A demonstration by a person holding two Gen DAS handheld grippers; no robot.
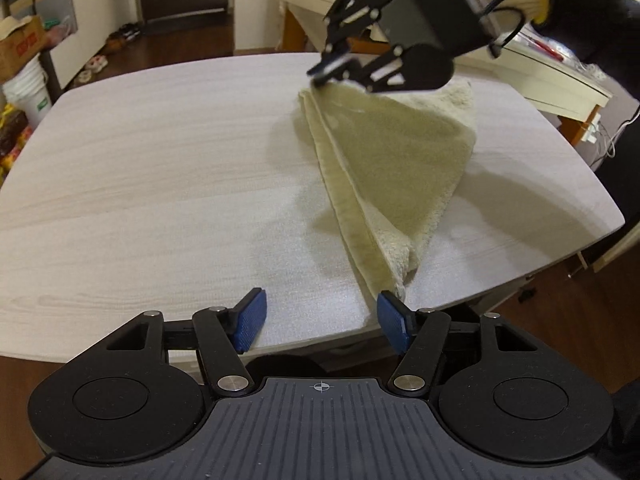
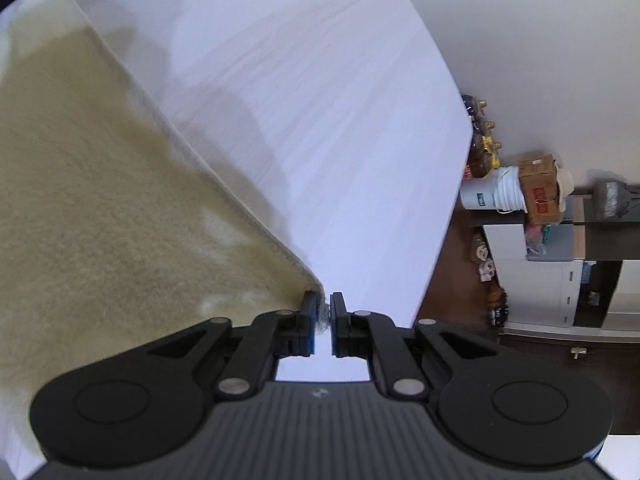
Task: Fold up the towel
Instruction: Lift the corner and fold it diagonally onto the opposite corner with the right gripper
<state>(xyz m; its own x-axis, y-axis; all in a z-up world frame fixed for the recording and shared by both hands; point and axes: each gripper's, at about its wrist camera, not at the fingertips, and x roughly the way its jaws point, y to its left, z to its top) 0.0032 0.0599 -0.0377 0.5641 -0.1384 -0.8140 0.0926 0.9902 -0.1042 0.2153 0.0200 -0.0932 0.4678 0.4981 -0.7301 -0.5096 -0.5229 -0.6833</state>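
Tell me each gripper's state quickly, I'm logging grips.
Left gripper: open, holding nothing.
Right gripper: barely open, towel corner between its fingers.

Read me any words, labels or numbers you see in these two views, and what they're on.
None can be read.
Cardboard box: red print, too blurred to read.
White bucket: green label, too small to read.
Towel and table: no text.

Pale wood-grain surface (image 1: 140, 168) over dark brown wooden floor (image 1: 188, 46). White cabinets (image 1: 96, 12) along the far wall, white bucket (image 2: 494, 194) beside cardboard box (image 2: 540, 188), plain white wall (image 2: 560, 60).
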